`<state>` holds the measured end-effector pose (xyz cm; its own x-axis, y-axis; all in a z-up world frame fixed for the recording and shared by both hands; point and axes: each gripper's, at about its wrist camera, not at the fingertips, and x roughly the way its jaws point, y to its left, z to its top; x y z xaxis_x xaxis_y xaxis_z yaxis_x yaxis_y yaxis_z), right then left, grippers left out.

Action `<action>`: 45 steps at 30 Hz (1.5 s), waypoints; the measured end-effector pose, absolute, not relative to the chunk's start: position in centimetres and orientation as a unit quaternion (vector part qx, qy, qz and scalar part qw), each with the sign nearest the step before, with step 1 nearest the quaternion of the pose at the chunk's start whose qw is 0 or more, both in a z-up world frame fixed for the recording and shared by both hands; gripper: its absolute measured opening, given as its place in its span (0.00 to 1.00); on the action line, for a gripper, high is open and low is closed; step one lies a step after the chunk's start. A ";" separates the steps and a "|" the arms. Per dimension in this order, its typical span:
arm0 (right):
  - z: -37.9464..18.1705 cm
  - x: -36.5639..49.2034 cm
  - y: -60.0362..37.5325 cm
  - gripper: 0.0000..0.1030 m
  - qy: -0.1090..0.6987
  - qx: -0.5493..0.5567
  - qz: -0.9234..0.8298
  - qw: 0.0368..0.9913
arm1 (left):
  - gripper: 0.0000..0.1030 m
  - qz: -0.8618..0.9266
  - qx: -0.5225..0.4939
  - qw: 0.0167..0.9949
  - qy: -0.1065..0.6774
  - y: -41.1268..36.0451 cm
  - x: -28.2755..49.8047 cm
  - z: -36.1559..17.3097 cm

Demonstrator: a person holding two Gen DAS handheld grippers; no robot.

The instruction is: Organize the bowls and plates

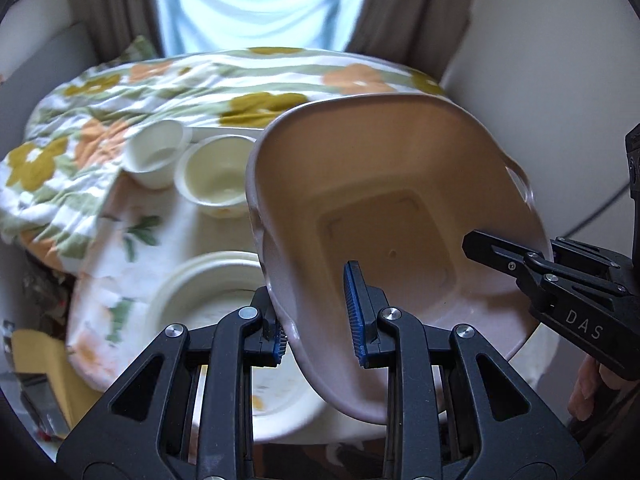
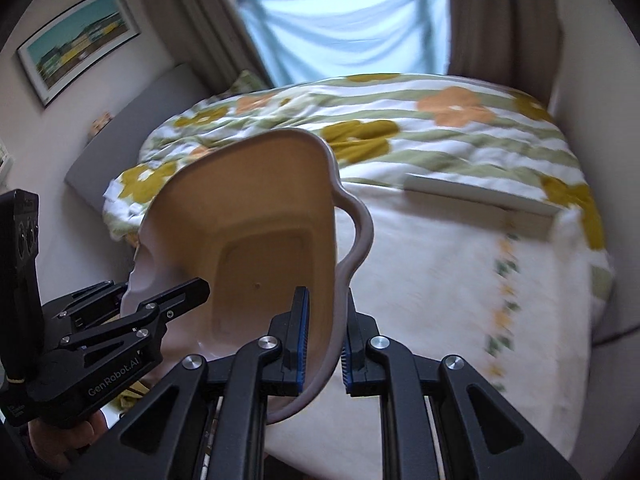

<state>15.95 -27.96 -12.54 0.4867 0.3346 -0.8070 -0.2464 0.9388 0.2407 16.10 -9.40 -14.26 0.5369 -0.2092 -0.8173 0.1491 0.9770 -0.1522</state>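
Note:
A pinkish-beige square basin (image 1: 384,208) with rim handles hangs tilted in the air, carried by both grippers. My left gripper (image 1: 316,312) is shut on the basin's left wall, one blue pad inside and one outside. My right gripper (image 2: 324,328) is shut on the opposite wall of the basin (image 2: 256,232), just below its handle. Each view also shows the other gripper: the right gripper (image 1: 520,260) at the far rim, the left gripper (image 2: 168,300) at the lower left. On the bed below lie two small white bowls (image 1: 154,158) (image 1: 214,178) and a stack of cream plates (image 1: 208,280).
Everything lies on a bed with a floral blanket (image 1: 120,92) and a white flowered sheet (image 2: 440,280). A flat white board (image 2: 480,198) rests at the blanket's edge. Walls stand close on both sides. A framed picture (image 2: 80,44) hangs at the left, and a curtained window is behind.

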 end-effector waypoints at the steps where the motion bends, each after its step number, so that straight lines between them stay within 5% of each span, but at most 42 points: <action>1: -12.7 15.4 -29.4 0.12 0.479 0.051 0.154 0.863 | 0.21 -0.114 -0.030 0.873 0.473 -10.9 15.9 -14.5; 13: -19.6 12.9 -39.2 0.12 0.514 0.108 0.042 0.850 | 0.21 -0.203 0.012 0.827 0.524 -24.5 15.8 -22.2; 34: -24.9 12.5 -42.4 0.13 0.529 0.162 0.046 0.831 | 0.22 -0.187 0.061 0.814 0.546 -26.9 17.6 -28.1; 36: -25.2 12.6 -42.7 0.24 0.526 0.183 0.052 0.829 | 0.23 -0.190 0.062 0.811 0.550 -27.0 17.7 -28.4; 38: -25.4 12.5 -42.9 0.65 0.521 0.200 0.049 0.828 | 0.27 -0.190 0.066 0.811 0.549 -27.1 17.7 -28.6; 40: -25.4 12.5 -43.2 0.68 0.514 0.213 0.047 0.829 | 0.47 -0.189 0.072 0.811 0.548 -27.2 17.8 -28.7; 41: -25.4 12.5 -43.3 0.68 0.514 0.215 0.048 0.829 | 0.67 -0.188 0.074 0.812 0.547 -27.2 17.8 -28.8; 45: -25.2 12.4 -43.3 0.68 0.514 0.208 0.041 0.831 | 0.73 -0.189 0.075 0.817 0.539 -27.1 17.6 -28.6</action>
<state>12.36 -43.26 -25.24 0.4680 0.2817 -0.8376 0.1456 0.9103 0.3875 17.64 -27.14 -28.64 0.3478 -0.2275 -0.9096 0.3897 0.9174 -0.0804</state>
